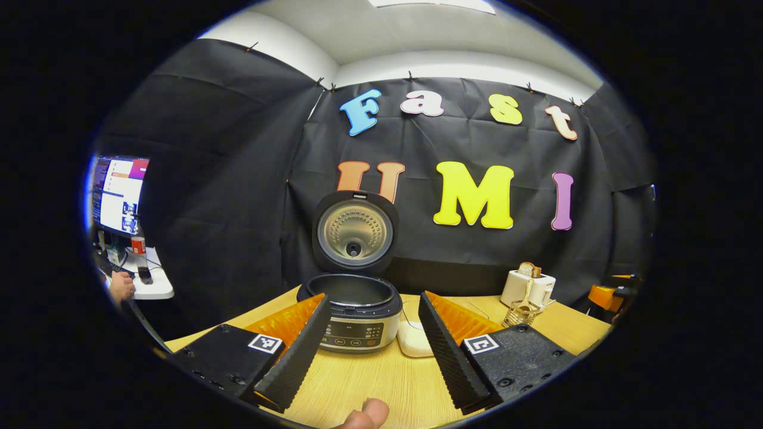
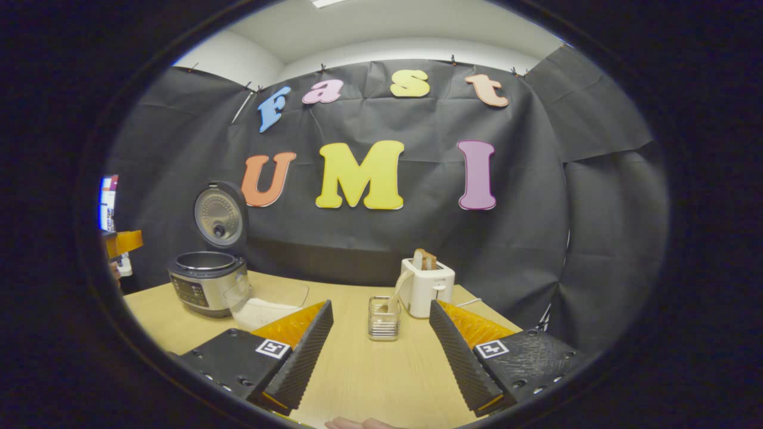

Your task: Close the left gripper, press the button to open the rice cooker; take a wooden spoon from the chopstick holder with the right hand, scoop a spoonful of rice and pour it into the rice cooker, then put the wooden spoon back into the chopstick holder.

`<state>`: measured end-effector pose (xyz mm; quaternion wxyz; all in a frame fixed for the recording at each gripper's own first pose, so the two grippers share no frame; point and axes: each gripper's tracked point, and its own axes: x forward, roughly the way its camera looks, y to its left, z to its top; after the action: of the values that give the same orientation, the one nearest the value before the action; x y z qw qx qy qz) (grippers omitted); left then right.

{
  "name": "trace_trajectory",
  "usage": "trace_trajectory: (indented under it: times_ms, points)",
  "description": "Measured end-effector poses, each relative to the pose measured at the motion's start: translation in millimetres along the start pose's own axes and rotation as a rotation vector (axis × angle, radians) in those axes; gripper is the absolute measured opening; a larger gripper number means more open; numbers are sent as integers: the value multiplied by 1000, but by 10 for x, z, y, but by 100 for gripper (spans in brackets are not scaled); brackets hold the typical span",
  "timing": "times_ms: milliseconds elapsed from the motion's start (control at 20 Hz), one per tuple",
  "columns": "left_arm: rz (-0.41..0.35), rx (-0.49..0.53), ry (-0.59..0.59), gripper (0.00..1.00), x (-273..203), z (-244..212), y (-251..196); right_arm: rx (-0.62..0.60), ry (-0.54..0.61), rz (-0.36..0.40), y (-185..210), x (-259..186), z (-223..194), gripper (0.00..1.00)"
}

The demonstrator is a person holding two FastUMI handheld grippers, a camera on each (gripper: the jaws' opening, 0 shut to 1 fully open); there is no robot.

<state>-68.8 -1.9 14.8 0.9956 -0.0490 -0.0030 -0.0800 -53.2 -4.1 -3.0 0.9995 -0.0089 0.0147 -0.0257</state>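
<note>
**Reaching for the spoon: tipping risk**

Standing wide and empty, the right gripper (image 2: 380,351) faces the chopstick holder (image 2: 384,318) at frame centre, wooden spoon (image 2: 398,289) leaning inside. A skewed pinch could topple the holder. Rice cooker (image 1: 356,310) sits open, mid-frame; left gripper (image 1: 371,342) also wide.

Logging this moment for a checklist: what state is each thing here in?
Rice cooker: lid up, pot open.
Wooden spoon: standing in the holder, leaning toward the toaster.
Holder: upright on the table.
Toaster: bread sticking up from the slots.
Rice container: open, rice inside.
Left gripper: jaws open, holding nothing.
Right gripper: jaws open, holding nothing.
</note>
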Motion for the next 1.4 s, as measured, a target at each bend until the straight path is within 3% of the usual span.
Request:
trace_trajectory:
  times_ms: [100, 250, 400, 750, 1100, 1250, 1400]
  points:
    - [-4, 21, -15, 100, -39, 50, -46, 1, 10, -15, -68, 255, 10, 97]
    - [-40, 41, -3, 97, -82, 17, -194, -9, 41, -18, -142, 717, 11, 97]
    - [-14, 64, -13, 97, -71, 17, -125, -22, 99, -32, -282, 1240, -76, 96]
    - [43, 105, -9, 97, 36, -99, 49, 109, 327, 50, -235, 2467, -648, 96]
    - [45, 109, 41, 97, 219, -369, 55, 159, 454, 2, -332, 3340, -995, 94]
    - [49, 67, 88, 97, 304, -536, 59, 146, 466, 10, -285, 3566, -1003, 92]
    - [14, -38, 162, 97, 343, -692, -60, 161, 518, 17, -226, 3726, -1065, 82]
